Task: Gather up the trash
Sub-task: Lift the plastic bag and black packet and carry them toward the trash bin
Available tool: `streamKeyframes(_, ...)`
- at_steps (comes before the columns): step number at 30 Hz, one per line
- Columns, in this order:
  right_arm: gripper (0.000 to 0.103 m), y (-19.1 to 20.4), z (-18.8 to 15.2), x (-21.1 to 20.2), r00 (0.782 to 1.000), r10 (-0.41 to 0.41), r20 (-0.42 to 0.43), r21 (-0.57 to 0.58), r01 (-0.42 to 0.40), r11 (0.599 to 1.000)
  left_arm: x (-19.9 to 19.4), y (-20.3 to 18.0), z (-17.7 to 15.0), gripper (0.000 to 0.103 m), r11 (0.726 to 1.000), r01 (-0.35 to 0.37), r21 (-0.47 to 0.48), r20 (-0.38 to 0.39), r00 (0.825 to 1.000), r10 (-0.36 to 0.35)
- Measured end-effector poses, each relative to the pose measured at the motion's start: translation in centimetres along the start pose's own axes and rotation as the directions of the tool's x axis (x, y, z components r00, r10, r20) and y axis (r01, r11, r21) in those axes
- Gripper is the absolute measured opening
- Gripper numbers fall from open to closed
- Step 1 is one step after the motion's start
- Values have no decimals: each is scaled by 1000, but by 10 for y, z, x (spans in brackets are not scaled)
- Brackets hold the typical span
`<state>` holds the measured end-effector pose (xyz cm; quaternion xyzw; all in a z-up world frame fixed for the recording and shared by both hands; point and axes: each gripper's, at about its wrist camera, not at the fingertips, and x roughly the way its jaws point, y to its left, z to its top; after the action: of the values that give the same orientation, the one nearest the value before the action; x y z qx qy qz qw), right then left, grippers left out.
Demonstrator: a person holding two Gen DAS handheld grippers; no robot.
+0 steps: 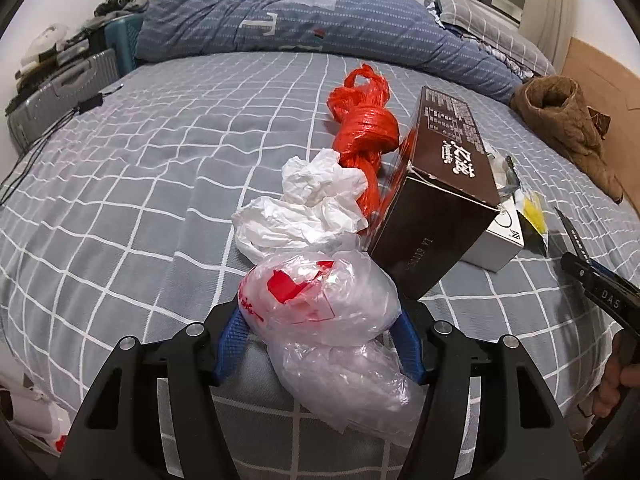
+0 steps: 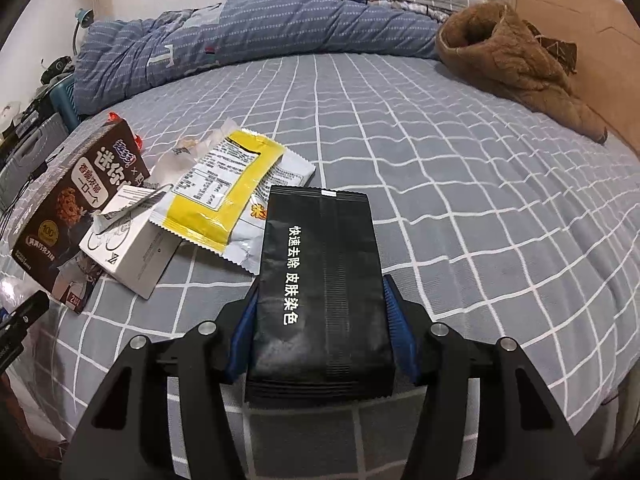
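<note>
Clamped in my left tongs (image 1: 320, 320) is a clear plastic bag (image 1: 328, 320), soft, light and slippery, so I grip its bunched middle. Beyond it, on the bed (image 1: 140, 160), lie a brown box (image 1: 436, 200), stiff enough to take by its sides, white crumpled paper (image 1: 308, 204) and a knotted red bag (image 1: 364, 124). My right tongs (image 2: 320, 320) are clamped on a black packet (image 2: 320, 280) across its flat, fairly firm sides.

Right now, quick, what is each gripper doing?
Left gripper: shut on the clear bag.
Right gripper: shut on the black packet.
</note>
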<state>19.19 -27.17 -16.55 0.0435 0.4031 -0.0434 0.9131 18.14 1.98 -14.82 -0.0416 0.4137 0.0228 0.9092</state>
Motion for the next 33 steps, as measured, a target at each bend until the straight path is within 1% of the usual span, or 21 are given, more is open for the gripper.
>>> streamKeyframes(8, 54, 9, -6, -22, 1000, 4, 27, -32, -3, 999, -12, -2, 1, 61, 1000, -4, 7, 6, 1000, 4)
streamKeyframes(18, 54, 18, -13, -48, 999, 21, 41, -44, -19, 999, -42, -13, 0, 61, 1000, 26, 18, 28, 999, -27)
streamKeyframes(26, 54, 29, -20, -70, 998, 33, 55, -69, -29, 997, -61, -17, -13, 61, 999, 40, 26, 30, 999, -41)
streamKeyframes(33, 54, 33, -30, -87, 998, 41, 49, -79, -37, 996, -77, -24, -20, 61, 998, 57, 40, 34, 998, -58)
